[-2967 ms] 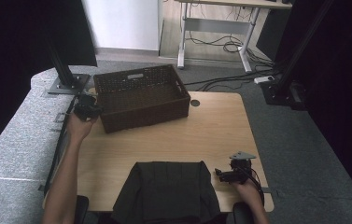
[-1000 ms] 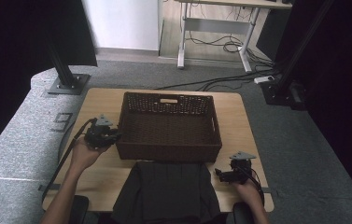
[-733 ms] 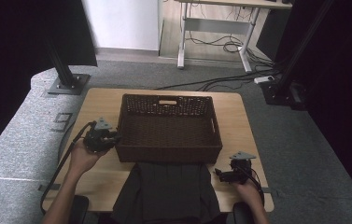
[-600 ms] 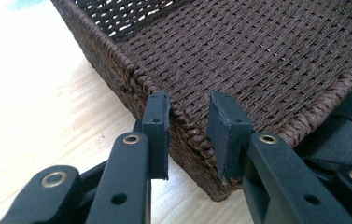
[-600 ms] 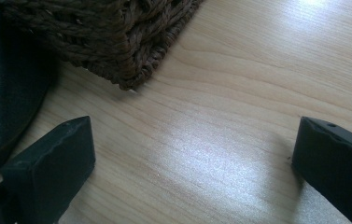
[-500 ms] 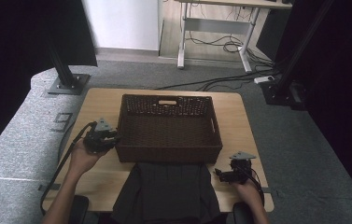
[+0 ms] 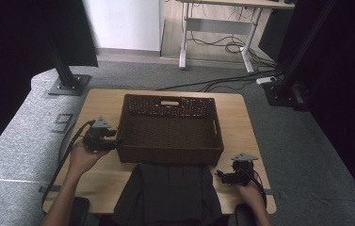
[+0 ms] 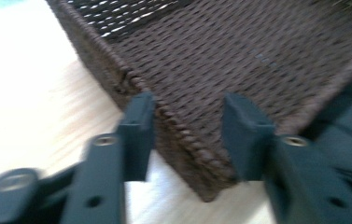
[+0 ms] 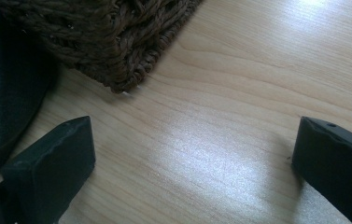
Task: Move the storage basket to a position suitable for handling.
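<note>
Wooden table (image 7: pixel 97 101) partly hidden beneath wicker basket (image 7: pixel 170 127).

Your high view looks forward and down from above your side of the pale wooden surface (image 7: pixel 241 122), far enough off to take in the whole dark brown woven rectangular basket (image 7: pixel 170 129) and the floor beyond. Your left gripper view sits very close along the left hand-held gripper (image 8: pixel 187 135), facing the basket's near left corner. Your right gripper view hovers low over the surface, sharing the basket's near right corner with the high view.
</note>
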